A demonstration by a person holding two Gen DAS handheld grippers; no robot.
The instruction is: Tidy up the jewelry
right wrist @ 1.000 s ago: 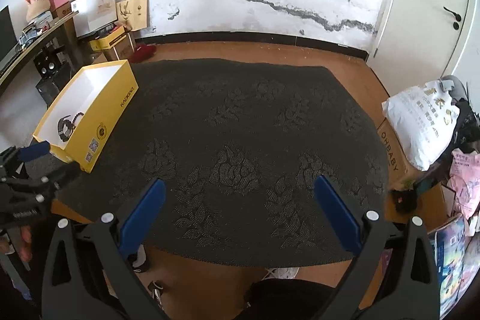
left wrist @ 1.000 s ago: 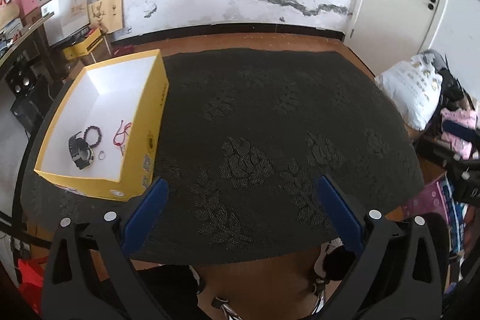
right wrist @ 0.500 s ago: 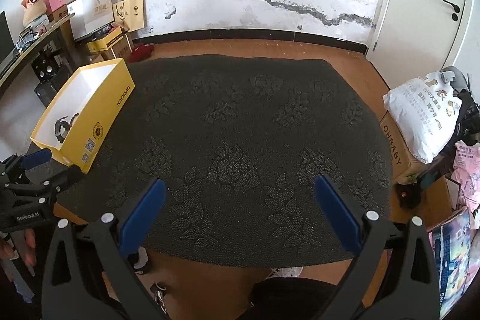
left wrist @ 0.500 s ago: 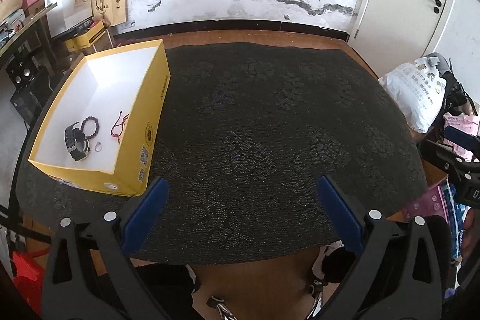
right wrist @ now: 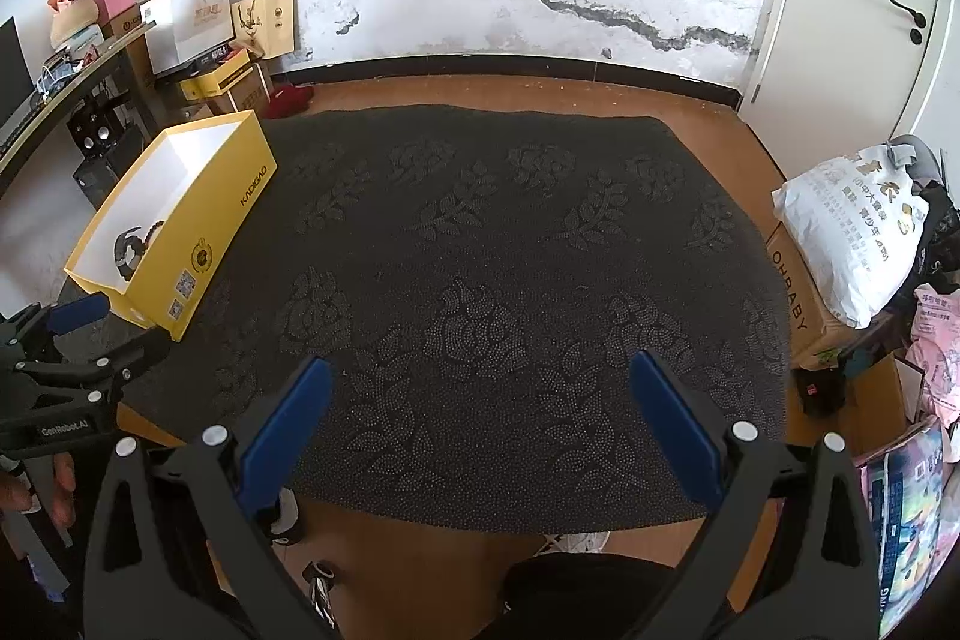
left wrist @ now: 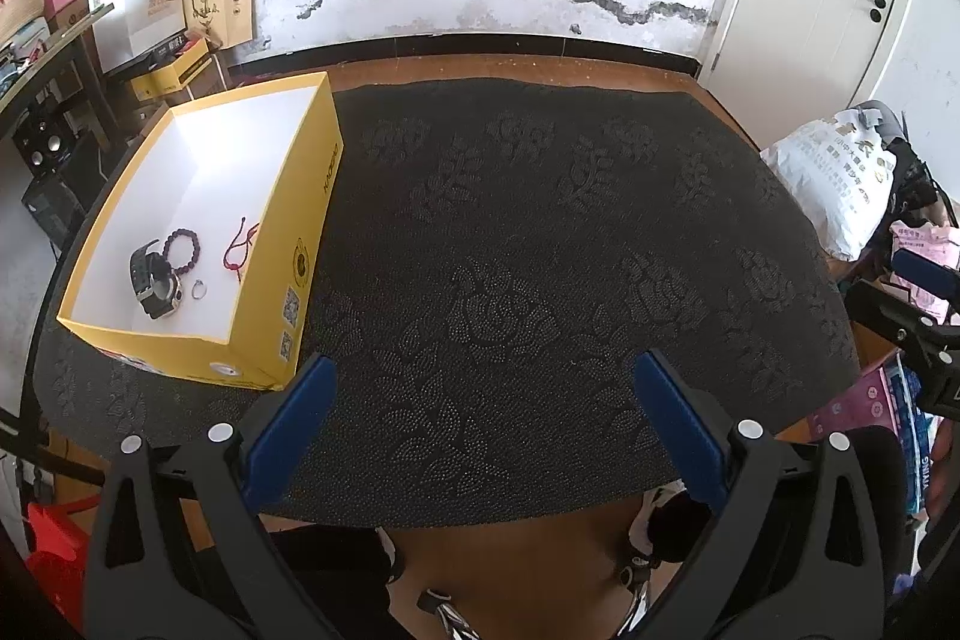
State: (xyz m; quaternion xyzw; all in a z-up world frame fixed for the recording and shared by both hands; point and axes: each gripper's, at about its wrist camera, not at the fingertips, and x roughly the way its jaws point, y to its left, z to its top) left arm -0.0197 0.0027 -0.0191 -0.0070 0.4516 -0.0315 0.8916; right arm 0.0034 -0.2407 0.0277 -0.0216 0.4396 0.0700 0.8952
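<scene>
Left wrist view has drifted slightly from the yellow box [left wrist: 264,244]; both grippers' fingers [left wrist: 288,424] [right wrist: 288,418] stay wide apart, empty.

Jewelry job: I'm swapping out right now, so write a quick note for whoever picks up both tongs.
Left tongs: open, empty, above the near edge of the dark cloth.
Right tongs: open, empty, same height.
Yellow box sits at the cloth's left side; inside lie a watch, bead bracelet, red cord and ring.
Done: those four are boxed.
Left: no loose jewelry shows on the cloth, so the job looks finished.
</scene>
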